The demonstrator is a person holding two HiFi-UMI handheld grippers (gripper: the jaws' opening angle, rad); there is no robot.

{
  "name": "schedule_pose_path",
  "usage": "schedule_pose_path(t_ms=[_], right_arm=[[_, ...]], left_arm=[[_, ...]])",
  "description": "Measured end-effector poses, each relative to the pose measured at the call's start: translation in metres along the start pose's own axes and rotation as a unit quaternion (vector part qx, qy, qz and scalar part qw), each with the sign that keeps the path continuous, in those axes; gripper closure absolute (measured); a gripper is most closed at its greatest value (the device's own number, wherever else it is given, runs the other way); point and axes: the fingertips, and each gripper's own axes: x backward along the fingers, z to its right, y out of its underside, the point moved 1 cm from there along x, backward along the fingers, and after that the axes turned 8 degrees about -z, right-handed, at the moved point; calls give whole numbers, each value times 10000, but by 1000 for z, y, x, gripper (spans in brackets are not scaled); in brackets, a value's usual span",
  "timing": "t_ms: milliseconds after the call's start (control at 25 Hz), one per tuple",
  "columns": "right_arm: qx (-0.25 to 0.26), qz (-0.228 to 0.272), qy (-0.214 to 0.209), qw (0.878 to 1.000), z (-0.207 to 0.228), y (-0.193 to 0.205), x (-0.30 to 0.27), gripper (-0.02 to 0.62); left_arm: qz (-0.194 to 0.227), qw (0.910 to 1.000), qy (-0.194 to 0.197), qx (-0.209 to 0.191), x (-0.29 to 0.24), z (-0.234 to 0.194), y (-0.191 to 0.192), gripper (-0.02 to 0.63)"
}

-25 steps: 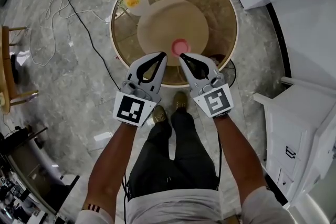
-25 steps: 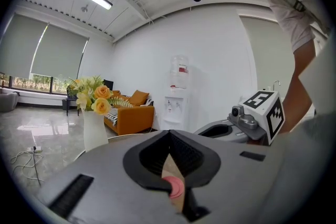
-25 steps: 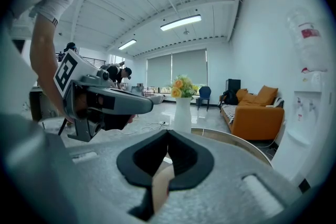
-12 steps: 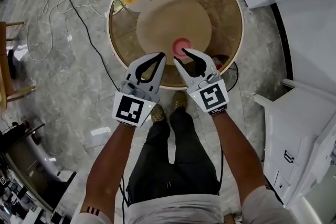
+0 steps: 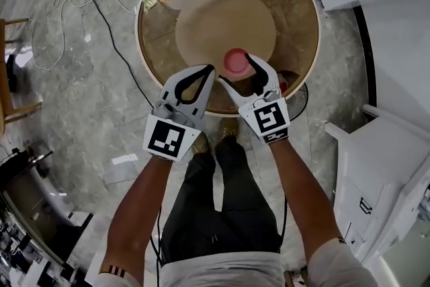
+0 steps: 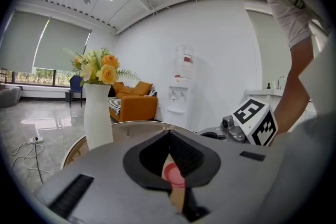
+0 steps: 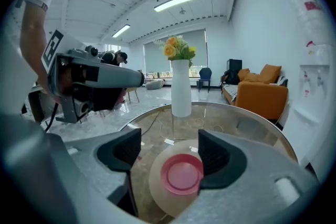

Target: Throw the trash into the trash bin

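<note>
Pink trash, ahead of the right gripper a second ago, now lies between its jaws, which have just been opening and do not press it, on the table's tan mat. Best to centre and lower them before closing. The left gripper waits alongside, jaws pressed together.

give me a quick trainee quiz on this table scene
1. True or false: the tall white vase of yellow flowers stands upright on the round glass-topped table.
2. Of the left claw and right claw, which is open? A left, B right, C both.
3. What does the small pink round plastic item rest on?
Key: 1 true. 2 B: its jaws have just been opening, the pink item between them ungripped; the left is shut. 3 the beige round mat.
</note>
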Motion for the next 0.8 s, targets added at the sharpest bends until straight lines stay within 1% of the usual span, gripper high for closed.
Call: schedule_pose_path(t_ms=[240,360,520,640,800], right_arm=[[-129,-375,68,9992,10,26,-19,218],[-230,-534,101,9983,15,35,-27,202],[-231,-748,86,9969,18,48,-38,172],[-264,-923,62,9954,20,57,-46,158],[-297,-1086,84,9936,23,66,-53,158]], left_arm=[[-66,9999,63,-51,-10,-3,9,606],[-116,9999,65,-3,-14,-8,14,606],[-164,9998,70,5,-19,-12,18,606],[-164,9998,91,-12,-23,-13,20,606],[-199,9997,110,-2,-25,-12,24,606]])
